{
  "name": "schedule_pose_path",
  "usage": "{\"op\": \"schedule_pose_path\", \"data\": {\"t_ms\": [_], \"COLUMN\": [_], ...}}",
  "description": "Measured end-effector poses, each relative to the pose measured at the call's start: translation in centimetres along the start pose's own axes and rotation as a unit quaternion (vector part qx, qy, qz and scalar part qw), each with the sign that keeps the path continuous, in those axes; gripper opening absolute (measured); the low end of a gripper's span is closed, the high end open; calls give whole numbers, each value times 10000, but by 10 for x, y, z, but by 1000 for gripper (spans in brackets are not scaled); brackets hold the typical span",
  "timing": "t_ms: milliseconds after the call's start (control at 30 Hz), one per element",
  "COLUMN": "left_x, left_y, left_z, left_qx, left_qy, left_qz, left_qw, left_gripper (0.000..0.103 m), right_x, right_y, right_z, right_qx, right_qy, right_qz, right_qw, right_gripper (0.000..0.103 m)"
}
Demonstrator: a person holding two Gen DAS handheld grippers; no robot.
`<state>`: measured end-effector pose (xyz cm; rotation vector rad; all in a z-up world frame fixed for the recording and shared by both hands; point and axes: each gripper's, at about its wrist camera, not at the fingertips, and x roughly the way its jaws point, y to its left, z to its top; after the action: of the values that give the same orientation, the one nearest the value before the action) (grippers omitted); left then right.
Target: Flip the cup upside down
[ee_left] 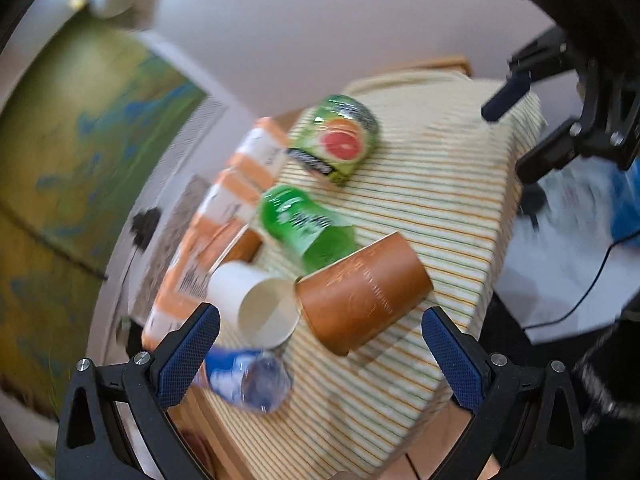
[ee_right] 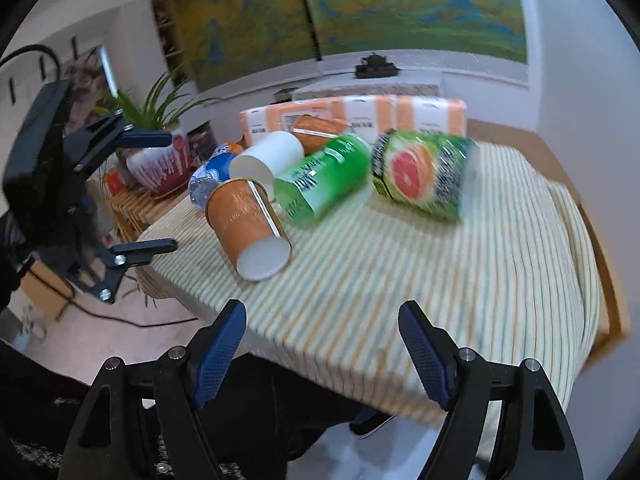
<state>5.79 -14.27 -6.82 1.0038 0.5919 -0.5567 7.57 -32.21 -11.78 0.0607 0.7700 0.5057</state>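
An orange paper cup (ee_left: pixel 362 292) (ee_right: pixel 248 226) lies on its side on the striped tablecloth (ee_left: pixel 436 208) (ee_right: pixel 440 264), its white mouth toward the right wrist camera. A white paper cup (ee_left: pixel 256 300) (ee_right: pixel 268 158) lies on its side beside it. My left gripper (ee_left: pixel 320 344) is open and empty, just short of the two cups; it also shows in the right wrist view (ee_right: pixel 154 192). My right gripper (ee_right: pixel 322 344) is open and empty over the table's near edge, apart from the orange cup; it also shows in the left wrist view (ee_left: pixel 516 136).
A green bottle (ee_left: pixel 306 226) (ee_right: pixel 324 174), a green grapefruit can (ee_left: pixel 340 140) (ee_right: pixel 424 172), a blue-labelled water bottle (ee_left: pixel 248 376) (ee_right: pixel 210 176) and orange-white packs (ee_left: pixel 224 208) (ee_right: pixel 356 116) lie on the table. A potted plant (ee_right: pixel 160 156) stands at the left.
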Motion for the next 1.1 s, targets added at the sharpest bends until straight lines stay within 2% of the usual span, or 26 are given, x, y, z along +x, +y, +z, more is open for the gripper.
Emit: {"op": "schedule_pose_path", "data": {"t_ms": [167, 300, 400, 733, 800, 867, 1000, 1100], "left_x": [15, 36, 48, 73, 78, 77, 71, 62], "left_y": [-19, -37, -44, -49, -50, -48, -39, -28], "left_z": [27, 42, 46, 43, 40, 40, 42, 45], "left_qx": [976, 1613, 1904, 2120, 2136, 2117, 1793, 1369], "left_qy": [180, 511, 707, 1084, 1133, 1081, 1029, 821], "left_qz": [-369, -630, -764, -1053, -1020, -923, -1115, -1165], "left_qw": [9944, 9836, 9762, 9655, 9649, 9669, 9720, 9803], "left_gripper": [102, 101, 98, 87, 80, 77, 72, 68], "right_x": [-11, -14, -14, -11, -11, -11, -10, -9], "right_y": [-14, -23, -26, -29, -30, -30, -29, -27], "right_z": [-16, -23, -26, -26, -24, -23, -23, -23], "right_qx": [428, 640, 710, 803, 837, 854, 868, 873], "right_qy": [-42, -69, -76, -73, -88, -99, -81, -70], "right_qz": [-3, 20, 45, 241, 314, 323, 315, 276], "right_qw": [9991, 9979, 9974, 9965, 9960, 9958, 9957, 9958], "right_gripper": [75, 75, 75, 75, 75, 75, 75, 75]}}
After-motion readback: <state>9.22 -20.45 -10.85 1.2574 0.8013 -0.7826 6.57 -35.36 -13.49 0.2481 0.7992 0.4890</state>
